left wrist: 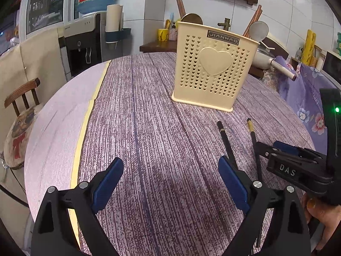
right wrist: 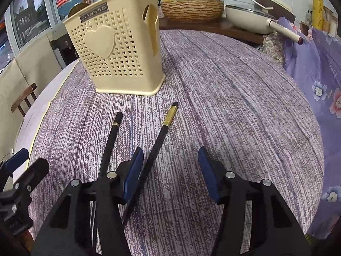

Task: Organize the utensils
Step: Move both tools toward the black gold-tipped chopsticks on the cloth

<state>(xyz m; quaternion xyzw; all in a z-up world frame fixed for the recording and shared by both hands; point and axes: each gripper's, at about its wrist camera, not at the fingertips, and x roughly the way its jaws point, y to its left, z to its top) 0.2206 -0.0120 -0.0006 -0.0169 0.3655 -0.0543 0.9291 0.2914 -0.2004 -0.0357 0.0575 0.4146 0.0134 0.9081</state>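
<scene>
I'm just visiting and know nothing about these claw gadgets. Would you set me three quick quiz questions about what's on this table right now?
1. True or false: both black chopsticks already stand inside the cream utensil holder.
2. Which shape decorates the front of the utensil holder? A star, B heart, C circle.
3. Fill the gap: the chopstick with the wide gold band lies between the fingers of the ____ claw.

Key
1. False: they lie flat on the purple tablecloth, in front of the holder.
2. B: a raised heart, with small heart-shaped holes around it.
3. Right. Its pads are not pressing on it; the left claw is open over bare cloth.
</scene>
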